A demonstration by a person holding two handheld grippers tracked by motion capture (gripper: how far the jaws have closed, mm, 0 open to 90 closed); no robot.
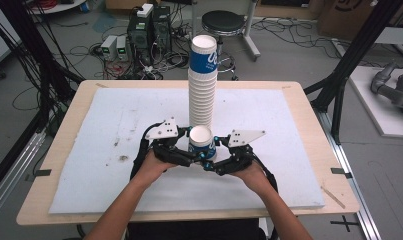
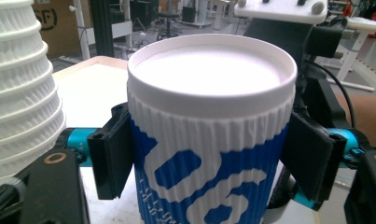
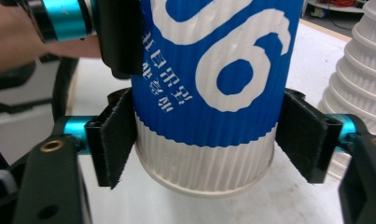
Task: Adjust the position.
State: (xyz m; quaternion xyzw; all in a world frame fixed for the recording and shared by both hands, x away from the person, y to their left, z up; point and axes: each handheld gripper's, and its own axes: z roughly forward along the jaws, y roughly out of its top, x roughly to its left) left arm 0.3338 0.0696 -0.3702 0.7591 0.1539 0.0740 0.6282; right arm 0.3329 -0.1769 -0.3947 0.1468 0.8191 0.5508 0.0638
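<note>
My left gripper (image 2: 209, 158) clamps the upper blue-and-white cup (image 1: 201, 142), pads pressed on both sides below the rim; my right gripper (image 3: 204, 144) grips the white base of the lower cup (image 3: 206, 93) nested under it, just above the foam mat (image 1: 114, 125), tall cup stack (image 1: 202, 85) right behind

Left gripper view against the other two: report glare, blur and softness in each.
Left gripper view: the paper cup has a washed-out white top with no detail inside the rim, and the background is soft. Right gripper view: the same cup's blue print is sharp, while the cup stack at the edge is softer. High view: even light, no glare, but generally soft and low in detail.
</note>
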